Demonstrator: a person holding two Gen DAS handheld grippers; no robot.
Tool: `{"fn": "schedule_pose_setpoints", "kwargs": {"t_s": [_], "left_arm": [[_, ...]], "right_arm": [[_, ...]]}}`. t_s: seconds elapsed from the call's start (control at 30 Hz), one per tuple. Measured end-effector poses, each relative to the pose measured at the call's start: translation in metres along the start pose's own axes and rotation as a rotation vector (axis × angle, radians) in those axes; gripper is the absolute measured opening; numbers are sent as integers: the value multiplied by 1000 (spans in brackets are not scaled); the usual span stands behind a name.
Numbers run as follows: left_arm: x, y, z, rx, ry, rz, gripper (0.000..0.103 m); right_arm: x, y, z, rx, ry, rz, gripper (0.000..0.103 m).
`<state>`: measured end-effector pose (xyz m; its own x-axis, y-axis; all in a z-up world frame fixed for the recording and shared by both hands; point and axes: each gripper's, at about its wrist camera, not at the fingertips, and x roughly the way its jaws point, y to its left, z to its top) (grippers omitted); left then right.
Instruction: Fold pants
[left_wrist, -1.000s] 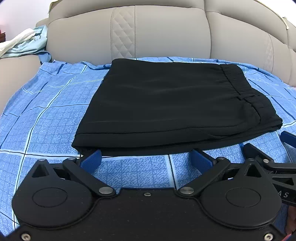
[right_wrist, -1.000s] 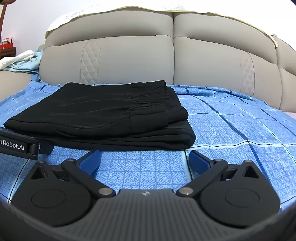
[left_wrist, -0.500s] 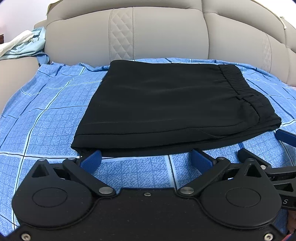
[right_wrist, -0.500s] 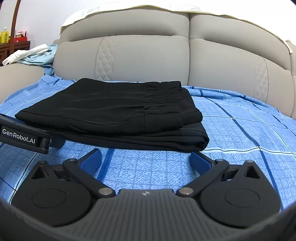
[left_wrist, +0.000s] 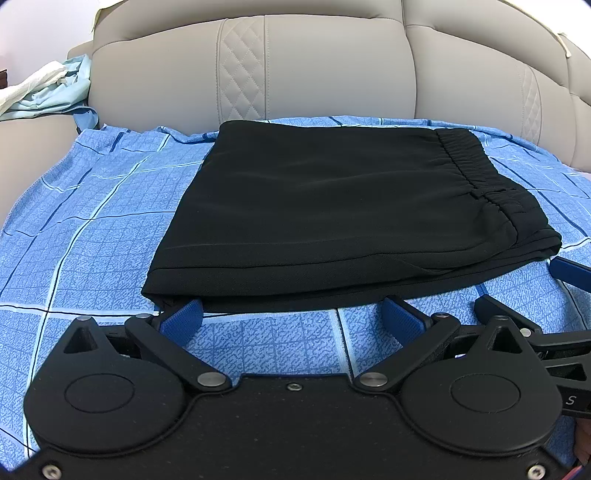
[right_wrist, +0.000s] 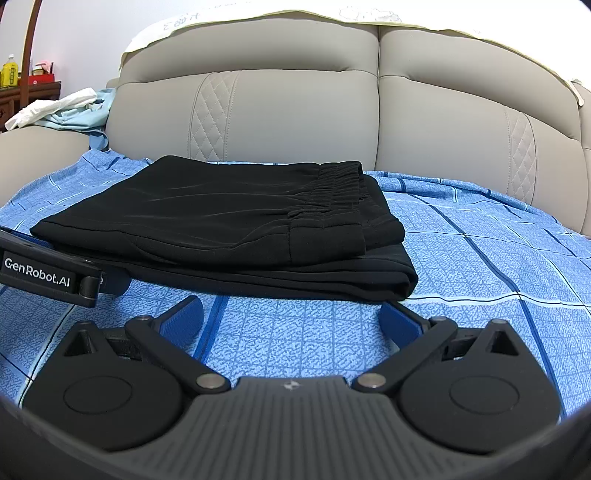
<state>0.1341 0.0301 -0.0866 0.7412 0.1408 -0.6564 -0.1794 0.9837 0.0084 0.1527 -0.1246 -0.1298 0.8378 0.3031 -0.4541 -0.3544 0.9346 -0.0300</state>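
Note:
Black pants (left_wrist: 332, 206) lie folded in a flat stack on the blue checked sheet (left_wrist: 85, 236), elastic waistband at the right. They also show in the right wrist view (right_wrist: 229, 229). My left gripper (left_wrist: 291, 314) is open and empty at the stack's near edge, its left pad close to the near-left corner. My right gripper (right_wrist: 291, 317) is open and empty at the near-right corner of the stack. The right gripper's fingers (left_wrist: 569, 273) show at the right of the left wrist view; the left gripper's body (right_wrist: 48, 275) shows at the left of the right wrist view.
A padded beige headboard (left_wrist: 325, 70) rises behind the sheet. Pale blue and white clothes (right_wrist: 70, 109) lie on the beige ledge at the far left. A wooden cabinet (right_wrist: 22, 96) with bottles stands at the far left.
Both grippers have shifted slightly leftward along the near edge of the stack and stay open. The pants have not moved.

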Motion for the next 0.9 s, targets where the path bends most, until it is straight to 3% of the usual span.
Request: {"fn": "schedule_pose_setpoints", "kwargs": {"t_s": [0.9], "left_arm": [[-1,0,0,0,-8,1,103]], "right_arm": [[0,0,0,0,-1,0,103]]}}
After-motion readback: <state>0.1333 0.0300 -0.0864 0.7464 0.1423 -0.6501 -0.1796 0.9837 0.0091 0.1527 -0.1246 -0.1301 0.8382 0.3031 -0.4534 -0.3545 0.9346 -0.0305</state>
